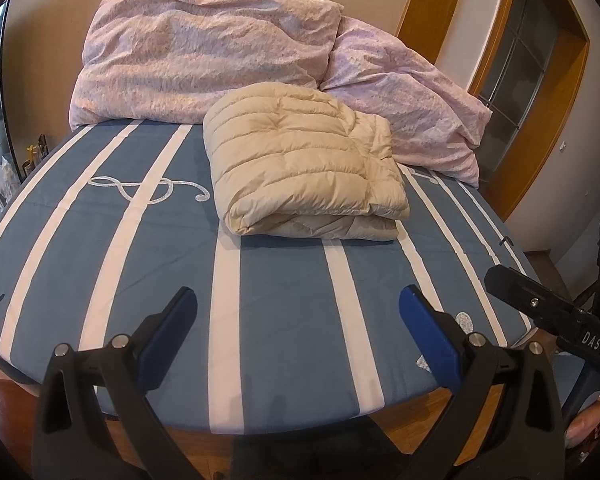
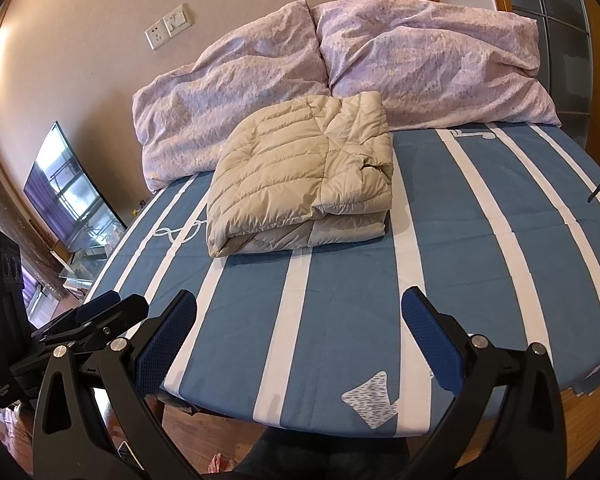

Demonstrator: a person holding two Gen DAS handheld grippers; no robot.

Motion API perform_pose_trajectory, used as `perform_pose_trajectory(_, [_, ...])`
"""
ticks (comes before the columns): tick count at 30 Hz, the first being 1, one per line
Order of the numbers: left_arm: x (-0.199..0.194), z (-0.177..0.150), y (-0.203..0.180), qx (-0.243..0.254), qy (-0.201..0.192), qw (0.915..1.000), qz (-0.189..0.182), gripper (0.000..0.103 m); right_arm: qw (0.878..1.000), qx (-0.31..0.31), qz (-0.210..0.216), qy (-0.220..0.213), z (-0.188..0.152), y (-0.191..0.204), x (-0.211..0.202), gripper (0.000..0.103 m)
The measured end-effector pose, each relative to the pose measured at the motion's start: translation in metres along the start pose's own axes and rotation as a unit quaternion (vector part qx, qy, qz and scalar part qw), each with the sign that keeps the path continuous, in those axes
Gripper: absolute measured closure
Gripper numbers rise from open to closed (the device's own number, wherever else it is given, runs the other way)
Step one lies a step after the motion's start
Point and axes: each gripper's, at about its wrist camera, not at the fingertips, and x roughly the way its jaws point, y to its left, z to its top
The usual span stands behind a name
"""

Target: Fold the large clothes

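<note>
Left wrist view: striped blue bedsheet, lilac pillows upper frame, wooden door frame right. Folded beige puffer jacket centre frame, folded edge nearest camera. Left gripper, right gripper both spread wide, empty.

Folded jacket on bed, apparently touching pillows behind.

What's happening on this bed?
A person is folding large clothes with a hand-held gripper in each hand. The beige puffer jacket lies folded in a neat bundle on the striped bed sheet, in front of the lilac pillows. The left hand-held gripper and right hand-held gripper are open, empty, near the bed's edge.
</note>
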Motion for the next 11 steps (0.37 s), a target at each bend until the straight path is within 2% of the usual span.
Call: perform_pose_trajectory(11, [0.0,-0.0003,0.0009,-0.002,0.002,1.0,-0.001,0.002,1.0,0.001,0.0,0.0,0.0,-0.0005,0.0015,0.001])
